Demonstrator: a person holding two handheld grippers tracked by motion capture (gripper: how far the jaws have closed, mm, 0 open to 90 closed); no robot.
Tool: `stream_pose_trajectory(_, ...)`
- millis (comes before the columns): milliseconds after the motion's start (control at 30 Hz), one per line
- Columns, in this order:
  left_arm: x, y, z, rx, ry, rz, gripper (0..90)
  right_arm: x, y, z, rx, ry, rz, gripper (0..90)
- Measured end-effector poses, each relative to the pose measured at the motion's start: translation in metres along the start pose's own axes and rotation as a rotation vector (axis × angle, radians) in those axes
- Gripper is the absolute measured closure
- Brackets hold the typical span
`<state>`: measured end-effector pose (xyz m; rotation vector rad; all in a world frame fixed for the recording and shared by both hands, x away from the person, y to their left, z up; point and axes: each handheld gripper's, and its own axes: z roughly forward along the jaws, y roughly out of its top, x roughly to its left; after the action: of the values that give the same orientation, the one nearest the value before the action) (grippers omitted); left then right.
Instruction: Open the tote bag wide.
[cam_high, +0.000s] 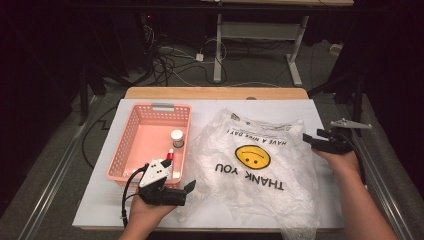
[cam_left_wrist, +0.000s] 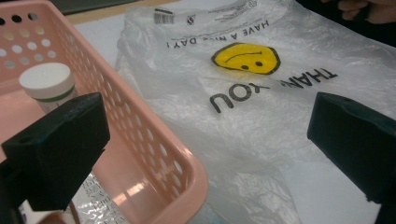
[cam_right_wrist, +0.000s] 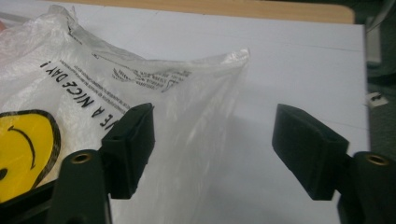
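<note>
Lying between both grippers, left gripper (cam_high: 187, 188) and right gripper (cam_high: 311, 139): plastic bag (cam_high: 252, 165).

A white-topped table (cam_high: 300, 107) carries a pink basket (cam_high: 131, 131) just beside a crumpled clear plastic bag (cam_high: 265, 175).

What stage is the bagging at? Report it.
Early. Done: the bag lies flat on the table. In hand: both claws are open, holding nothing, the left claw at the bag's near corner beside the basket, the right claw at its far edge. Left: the bottle sits in the basket.
</note>
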<state>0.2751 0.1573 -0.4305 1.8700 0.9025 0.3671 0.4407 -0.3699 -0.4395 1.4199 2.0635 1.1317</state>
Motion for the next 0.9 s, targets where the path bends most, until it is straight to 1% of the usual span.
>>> stream_pose_trajectory(33, 0.000, 0.000, 0.000, 0.000, 0.000, 0.000, 0.0, -0.002, 0.004, 0.006, 0.013, 0.012, 0.004, 24.5)
stream_pose_trajectory(67, 0.000, 0.001, -0.002, -0.004, 0.001, -0.003, 0.0, -0.003, 0.007, 0.012, 0.026, 0.007, 0.000, 22.0)
stream_pose_trajectory(100, 0.000, 0.002, -0.002, -0.006, 0.005, 0.003, 0.0, -0.004, 0.010, 0.017, 0.031, 0.002, -0.008, 20.6)
stream_pose_trajectory(133, -0.001, 0.002, -0.003, -0.008, 0.014, 0.009, 0.0, -0.005, 0.012, 0.022, 0.033, 0.004, -0.007, 19.2)
stream_pose_trajectory(200, -0.001, 0.003, -0.003, -0.004, 0.029, 0.014, 0.0, -0.007, 0.014, 0.032, 0.056, 0.010, 0.002, 16.0)
stream_pose_trajectory(300, 0.001, 0.003, -0.002, 0.004, 0.021, 0.000, 0.0, -0.008, 0.012, 0.046, 0.073, 0.017, -0.002, 15.7)
stream_pose_trajectory(367, 0.002, 0.002, -0.001, 0.006, 0.019, -0.003, 0.0, -0.008, 0.008, 0.053, 0.084, 0.027, -0.001, 16.0)
stream_pose_trajectory(433, 0.002, 0.002, -0.001, 0.002, 0.011, -0.005, 0.0, -0.005, 0.005, 0.058, 0.104, 0.041, -0.009, 19.4)
stream_pose_trajectory(467, 0.002, 0.001, -0.002, 0.000, 0.012, -0.004, 0.0, -0.003, 0.004, 0.060, 0.115, 0.045, -0.016, 22.4)
stream_pose_trajectory(533, 0.002, 0.001, -0.002, -0.011, 0.020, -0.003, 0.0, 0.002, 0.003, 0.062, 0.126, 0.056, -0.048, 33.5)
stream_pose_trajectory(567, 0.002, 0.001, -0.002, -0.011, 0.020, -0.003, 0.0, 0.002, 0.003, 0.062, 0.126, 0.056, -0.048, 33.5)
stream_pose_trajectory(600, 0.001, 0.000, -0.001, -0.021, 0.038, 0.005, 0.0, 0.007, 0.002, 0.064, 0.137, 0.046, -0.088, 41.9)
stream_pose_trajectory(733, 0.001, -0.001, -0.001, -0.014, 0.037, 0.012, 0.0, 0.016, 0.001, 0.067, 0.142, 0.050, -0.147, 64.8)
stream_pose_trajectory(767, 0.001, -0.001, 0.000, -0.014, 0.036, 0.012, 0.0, 0.016, 0.001, 0.067, 0.140, 0.053, -0.157, 72.0)
stream_pose_trajectory(833, 0.001, -0.001, 0.000, -0.015, 0.029, 0.007, 0.0, 0.017, 0.001, 0.068, 0.143, 0.066, -0.166, 83.4)
stream_pose_trajectory(867, 0.001, -0.001, 0.000, -0.015, 0.027, 0.007, 0.0, 0.017, 0.001, 0.068, 0.143, 0.069, -0.170, 87.1)
stream_pose_trajectory(900, 0.001, -0.001, 0.000, -0.015, 0.027, 0.007, 0.0, 0.017, 0.001, 0.067, 0.138, 0.067, -0.174, 88.8)
